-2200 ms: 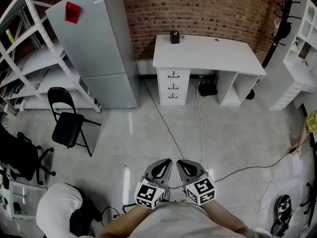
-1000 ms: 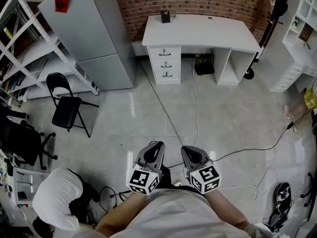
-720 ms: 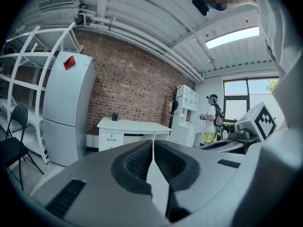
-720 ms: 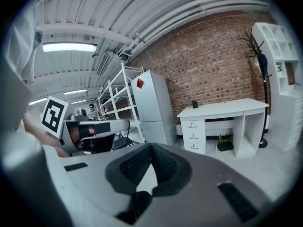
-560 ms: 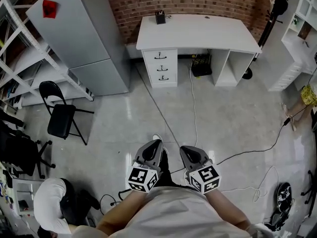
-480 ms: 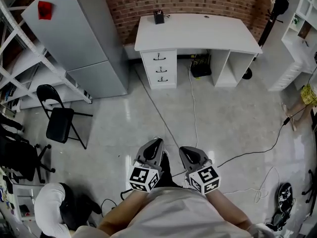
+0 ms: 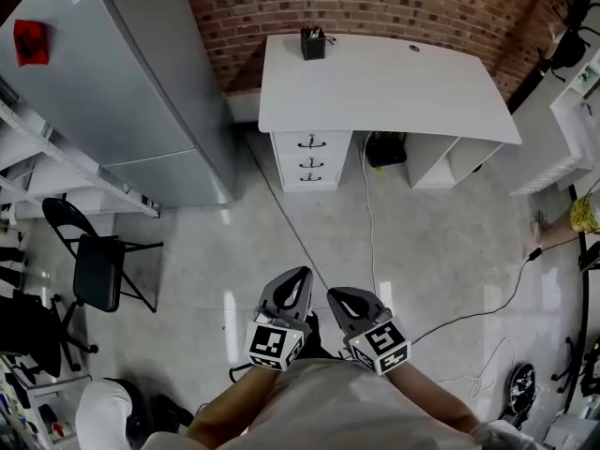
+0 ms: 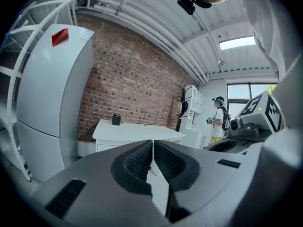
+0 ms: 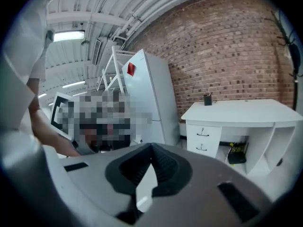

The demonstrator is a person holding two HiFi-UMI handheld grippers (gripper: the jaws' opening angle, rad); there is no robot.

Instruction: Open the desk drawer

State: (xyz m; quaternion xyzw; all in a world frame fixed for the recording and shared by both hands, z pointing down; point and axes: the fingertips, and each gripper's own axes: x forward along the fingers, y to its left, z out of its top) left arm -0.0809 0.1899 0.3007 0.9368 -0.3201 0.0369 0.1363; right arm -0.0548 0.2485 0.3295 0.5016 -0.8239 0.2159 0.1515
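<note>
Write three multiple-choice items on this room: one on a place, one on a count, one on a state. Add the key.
1. Where on the white desk does the black pen holder stand?
A. at the front edge
B. at the back, above the drawers
C. in the middle

2. How many drawers does the desk have?
A. two
B. three
C. five

3. How do the drawers stand?
A. all closed
B. top one pulled out
C. bottom one pulled out

Key:
1 B, it sits by the brick wall at the drawer end.
2 B, three fronts with handles are stacked.
3 A, all the fronts lie flush.
</note>
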